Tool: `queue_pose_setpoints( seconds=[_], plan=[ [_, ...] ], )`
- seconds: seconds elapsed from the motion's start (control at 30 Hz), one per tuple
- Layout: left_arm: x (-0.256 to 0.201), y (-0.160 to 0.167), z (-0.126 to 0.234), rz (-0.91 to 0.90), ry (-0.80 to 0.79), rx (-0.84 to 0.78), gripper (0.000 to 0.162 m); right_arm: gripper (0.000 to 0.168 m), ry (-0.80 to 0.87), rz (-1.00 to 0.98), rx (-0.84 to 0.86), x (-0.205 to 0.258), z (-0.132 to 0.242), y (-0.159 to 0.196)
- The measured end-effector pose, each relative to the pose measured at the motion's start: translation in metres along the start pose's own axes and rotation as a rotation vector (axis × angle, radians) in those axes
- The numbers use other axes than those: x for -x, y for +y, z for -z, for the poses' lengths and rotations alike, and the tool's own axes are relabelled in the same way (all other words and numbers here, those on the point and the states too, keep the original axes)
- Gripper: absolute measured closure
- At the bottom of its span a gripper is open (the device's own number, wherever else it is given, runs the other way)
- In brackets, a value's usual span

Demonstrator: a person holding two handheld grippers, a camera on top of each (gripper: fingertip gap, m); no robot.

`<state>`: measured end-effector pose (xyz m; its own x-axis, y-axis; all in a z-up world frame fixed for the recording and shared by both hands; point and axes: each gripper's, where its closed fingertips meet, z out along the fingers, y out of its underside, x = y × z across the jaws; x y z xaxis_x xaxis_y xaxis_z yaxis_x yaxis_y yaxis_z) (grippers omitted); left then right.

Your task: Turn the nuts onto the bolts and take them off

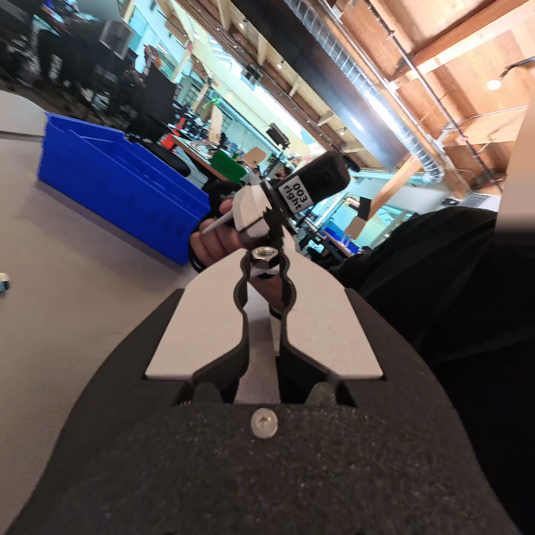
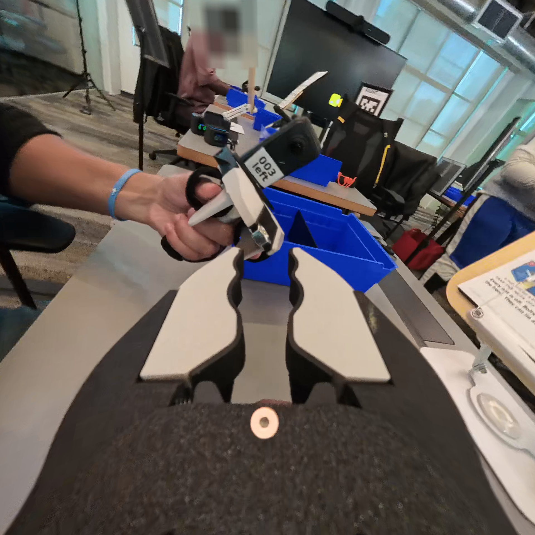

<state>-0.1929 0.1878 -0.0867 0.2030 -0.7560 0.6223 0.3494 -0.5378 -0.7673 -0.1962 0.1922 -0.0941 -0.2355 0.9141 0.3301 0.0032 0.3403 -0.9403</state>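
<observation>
Left gripper (image 1: 264, 262) clamped closed, right gripper (image 2: 265, 270) spread apart, both raised, facing each other

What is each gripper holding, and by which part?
The left gripper is shut on a hex nut, pinched by its side flats at the fingertips. The right gripper is open and holds nothing.

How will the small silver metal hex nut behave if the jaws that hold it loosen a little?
The small silver metal hex nut looks rigid and probably dense for its size. It is pinched only at the left gripper tips, so it might slip out. Its flat sides should limit rolling on the grey table.
</observation>
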Motion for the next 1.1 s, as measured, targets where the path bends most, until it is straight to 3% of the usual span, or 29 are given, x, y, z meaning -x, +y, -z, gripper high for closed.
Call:
queue_pose_setpoints(
  seconds=[0.33,0.6,1.1],
  plan=[
    [0.004,0.016,-0.013,0.082,0.069,0.033,0.145,0.158,-0.050,0.142,0.037,0.014,0.006,0.004],
    [0.006,0.014,-0.014,0.057,0.041,0.047,0.136,0.161,0.004,0.191,0.014,0.009,0.009,0.006],
    [0.011,0.024,-0.016,0.027,-0.010,0.124,0.140,0.161,0.014,0.304,0.035,0.012,0.004,0.012]
  ],
)
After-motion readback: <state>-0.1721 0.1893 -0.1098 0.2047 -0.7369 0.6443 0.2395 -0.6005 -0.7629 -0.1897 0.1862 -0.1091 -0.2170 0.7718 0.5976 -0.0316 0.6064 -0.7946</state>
